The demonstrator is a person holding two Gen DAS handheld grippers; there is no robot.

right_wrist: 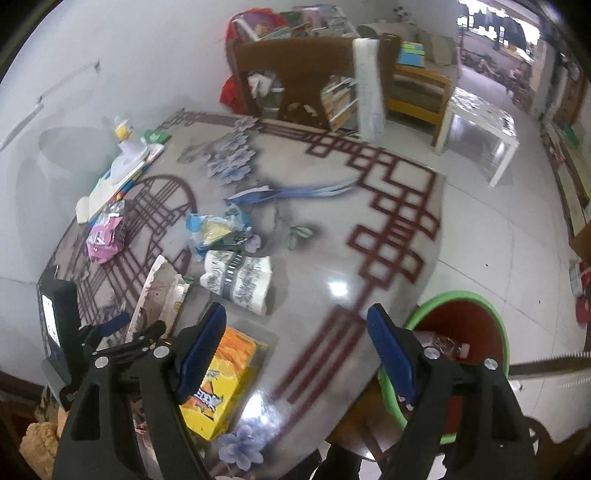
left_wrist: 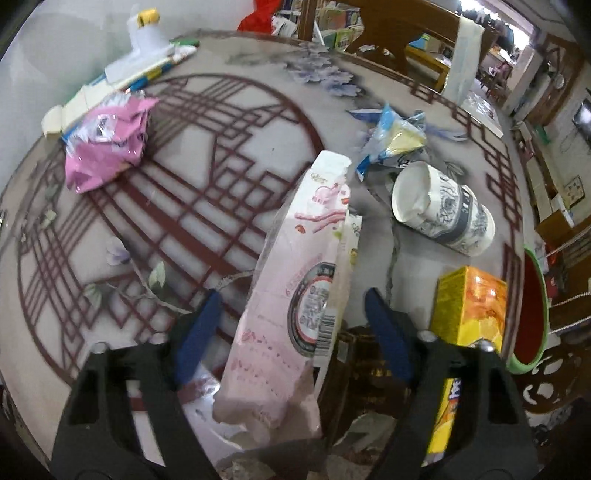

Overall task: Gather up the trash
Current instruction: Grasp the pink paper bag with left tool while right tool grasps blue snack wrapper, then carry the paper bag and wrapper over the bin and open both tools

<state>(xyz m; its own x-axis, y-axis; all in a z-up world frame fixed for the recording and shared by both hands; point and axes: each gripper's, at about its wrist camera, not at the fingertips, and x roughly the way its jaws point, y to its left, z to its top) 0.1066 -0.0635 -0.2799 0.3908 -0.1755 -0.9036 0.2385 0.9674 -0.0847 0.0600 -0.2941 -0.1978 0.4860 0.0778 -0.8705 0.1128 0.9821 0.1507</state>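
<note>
My left gripper (left_wrist: 291, 314) is open, its blue fingers on either side of a pale pink wrapper (left_wrist: 291, 295) that stands on edge on the patterned table (left_wrist: 184, 166); they do not touch it. The wrapper also shows in the right wrist view (right_wrist: 155, 295). Other trash lies around: a crushed paper cup (left_wrist: 443, 210), a blue and yellow bag (left_wrist: 395, 136), a crumpled pink bag (left_wrist: 107, 144) and a yellow-orange carton (left_wrist: 469, 314). My right gripper (right_wrist: 295, 339) is open and empty above the table's near edge, between the carton (right_wrist: 218, 376) and the bin.
A red bin with a green rim (right_wrist: 461, 350) stands on the floor by the table's right edge, with some trash inside. Boxes and a white bottle (left_wrist: 144, 33) sit at the table's far left. A bookshelf (right_wrist: 295, 74) and a small white table (right_wrist: 480, 125) stand beyond.
</note>
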